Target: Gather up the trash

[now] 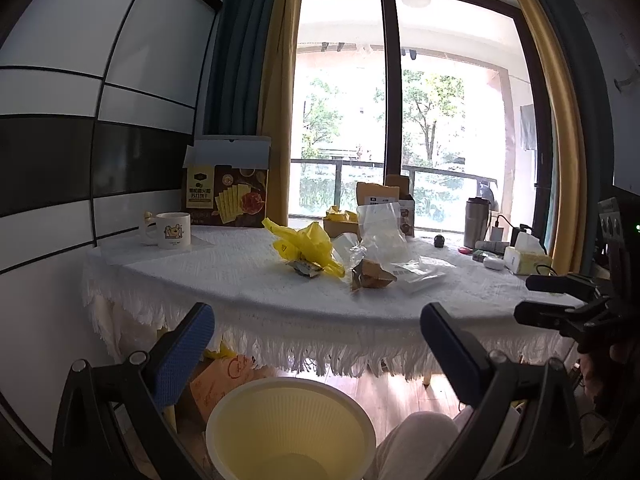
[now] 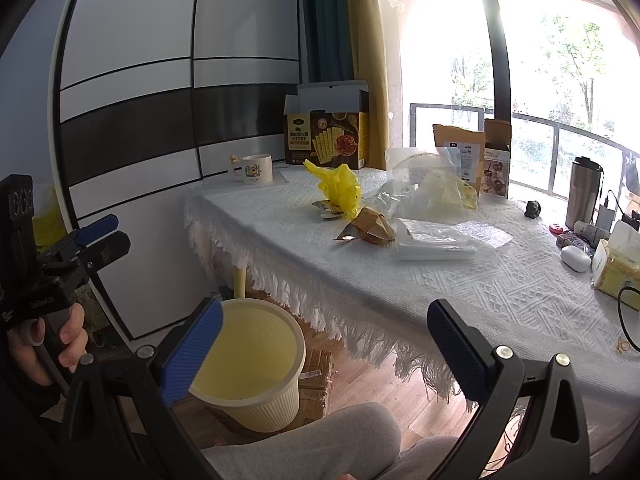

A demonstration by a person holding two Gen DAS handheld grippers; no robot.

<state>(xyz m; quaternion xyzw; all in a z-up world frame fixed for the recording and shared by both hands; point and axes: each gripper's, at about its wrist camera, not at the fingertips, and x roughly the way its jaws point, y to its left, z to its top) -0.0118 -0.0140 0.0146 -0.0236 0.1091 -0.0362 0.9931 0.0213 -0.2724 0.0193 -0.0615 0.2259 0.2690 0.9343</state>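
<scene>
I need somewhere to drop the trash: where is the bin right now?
The pale yellow bin stands on the floor by the table's fringed front edge, left of the person's knee in the right wrist view, low centre in the left wrist view.

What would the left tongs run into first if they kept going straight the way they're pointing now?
Probably the fringed tablecloth edge at the table's near side. The left tongs, wide open and empty, point at it from above the yellow bin. Slightly higher, they might clear it and reach the brown wrapper; depth is unclear.

Wrappers (image 1: 372,276) on table (image 1: 240,276) — bin (image 1: 288,428) below.
</scene>
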